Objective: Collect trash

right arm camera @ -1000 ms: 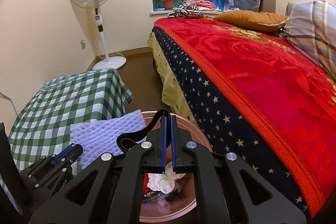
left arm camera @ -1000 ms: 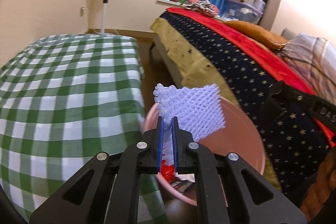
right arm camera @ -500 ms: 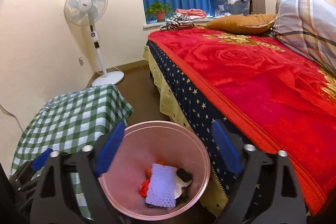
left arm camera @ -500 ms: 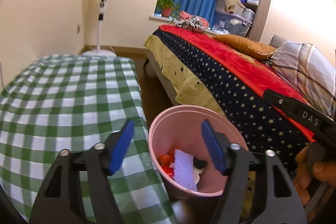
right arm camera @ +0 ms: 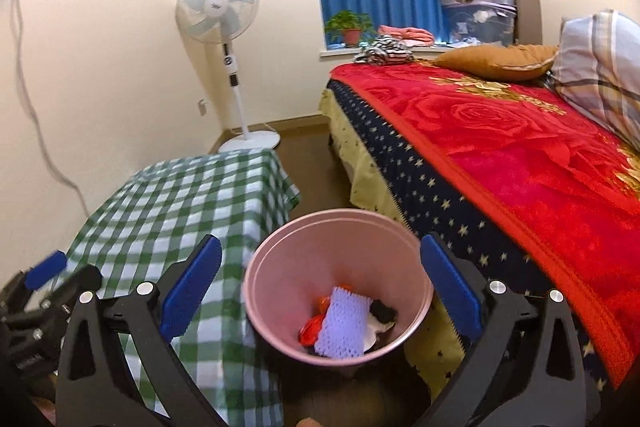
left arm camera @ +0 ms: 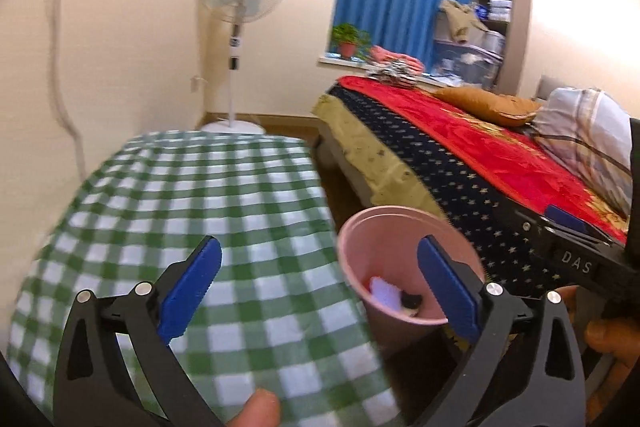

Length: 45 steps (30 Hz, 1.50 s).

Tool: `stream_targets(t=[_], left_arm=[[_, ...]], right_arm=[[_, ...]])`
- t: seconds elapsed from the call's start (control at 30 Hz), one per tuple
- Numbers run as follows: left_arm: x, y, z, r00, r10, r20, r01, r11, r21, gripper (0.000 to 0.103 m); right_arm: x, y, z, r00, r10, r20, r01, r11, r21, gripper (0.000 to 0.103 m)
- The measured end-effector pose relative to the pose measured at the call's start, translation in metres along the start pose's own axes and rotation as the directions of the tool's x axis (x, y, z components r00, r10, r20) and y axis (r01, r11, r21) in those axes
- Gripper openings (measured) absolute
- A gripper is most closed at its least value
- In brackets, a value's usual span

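Note:
The pink bin (left arm camera: 400, 227) stands on the floor between the checked table and the bed. In it lie a white foam net (right arm camera: 342, 323), red scraps (right arm camera: 310, 329) and a black piece (right arm camera: 382, 311); in the left wrist view only the foam net (left arm camera: 384, 293) and a dark bit show. My left gripper (left arm camera: 319, 245) hangs above the table's edge beside the bin, its jaws opening wide with nothing between them. My right gripper (right arm camera: 320, 241) is over the bin (right arm camera: 280, 259), its jaws also opening and holding nothing.
The table with a green checked cloth (right arm camera: 192, 195) is left of the bin. The bed with a red and starred blanket (right arm camera: 500, 147) fills the right. A standing fan (right arm camera: 218, 7) is at the far wall. A thumb (left arm camera: 256, 407) shows at the bottom edge.
Both grippers went from shut to wide open. The foam net left the left gripper and the black strap left the right one; both now lie in the bin. Both grippers drew back and up.

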<state>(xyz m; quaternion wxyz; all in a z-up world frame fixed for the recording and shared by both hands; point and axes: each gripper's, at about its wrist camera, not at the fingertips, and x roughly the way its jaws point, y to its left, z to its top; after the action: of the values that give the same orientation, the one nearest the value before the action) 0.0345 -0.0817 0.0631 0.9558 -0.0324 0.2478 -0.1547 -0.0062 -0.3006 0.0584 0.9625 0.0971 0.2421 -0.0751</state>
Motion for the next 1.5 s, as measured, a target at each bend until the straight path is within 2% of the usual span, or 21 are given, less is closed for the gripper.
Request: stream_targets(t=[0.17,0.27,0.43,0.7,1.5], left_arm=[[-0.029,0.016,-0.023,0.994,0.11,-0.009,-0.11,0.994,0.001,0.095],[-0.038,0.026,-0.037,0.989,0.144,-0.019,-0.144,0.989,-0.028,0.095],[-0.039,0.034,-0.052,0.978,0.206,-0.014,-0.206,0.978,-0.022,0.095],[-0.04,0.042,-0.059,0.975,0.221,-0.017,-0.222,0.974,-0.038,0.095],[-0.027,0.045,-0.06,0.978,0.203,-0.039,-0.205,0.974,-0.094,0.095]], right_arm=[[-0.014,0.02,-0.023,0.999,0.01,-0.032,-0.012,0.999,-0.04,0.098],[-0.021,0.035,-0.037,0.999,0.005,-0.038,-0.007,0.998,-0.069,0.098],[-0.024,0.058,-0.049,0.999,0.0,-0.035,-0.005,0.992,-0.128,0.098],[-0.018,0.065,-0.052,0.999,-0.01,-0.049,0.004,0.991,-0.136,0.098],[-0.011,0.07,-0.058,0.998,-0.019,-0.061,0.008,0.987,-0.162,0.098]])
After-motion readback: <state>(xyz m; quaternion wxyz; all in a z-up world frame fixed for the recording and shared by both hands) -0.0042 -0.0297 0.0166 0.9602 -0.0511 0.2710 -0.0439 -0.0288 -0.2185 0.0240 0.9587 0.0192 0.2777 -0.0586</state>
